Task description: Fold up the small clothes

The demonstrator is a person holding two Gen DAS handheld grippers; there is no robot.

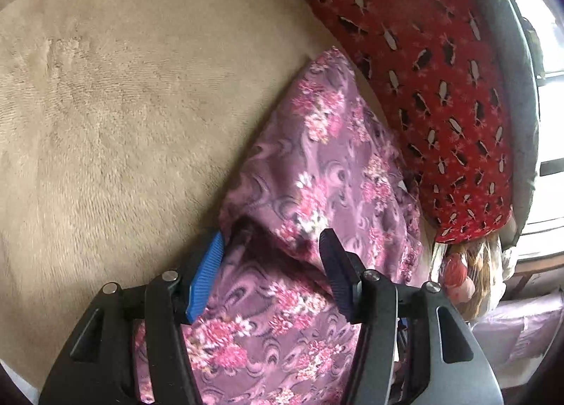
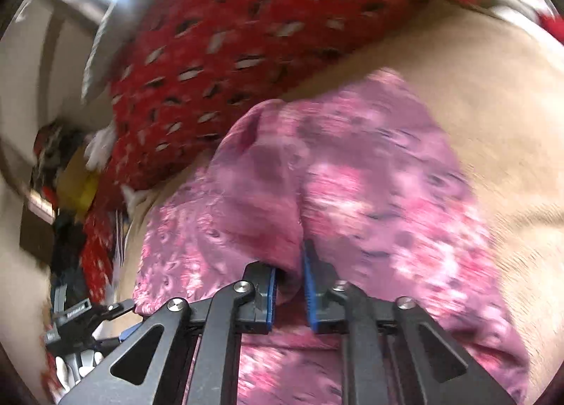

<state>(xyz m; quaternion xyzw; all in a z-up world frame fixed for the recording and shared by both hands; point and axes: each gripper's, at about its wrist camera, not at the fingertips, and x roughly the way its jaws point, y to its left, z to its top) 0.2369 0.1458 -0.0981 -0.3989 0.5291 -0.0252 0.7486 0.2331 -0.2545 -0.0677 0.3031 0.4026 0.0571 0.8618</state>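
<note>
Right claw [image 2: 289, 294]: nipped narrowly on a pleat of floral garment [image 2: 352, 172]. Left claw [image 1: 271, 271]: half-spread, fabric bunched between, grip uncertain. Risk: thin pinch slipped, fold lost.

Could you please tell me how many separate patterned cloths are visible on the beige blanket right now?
2. A pink flowered cloth lies on the beige blanket, in front of both grippers. A red cloth with black and white marks lies just behind it. Others may be hidden.
</note>
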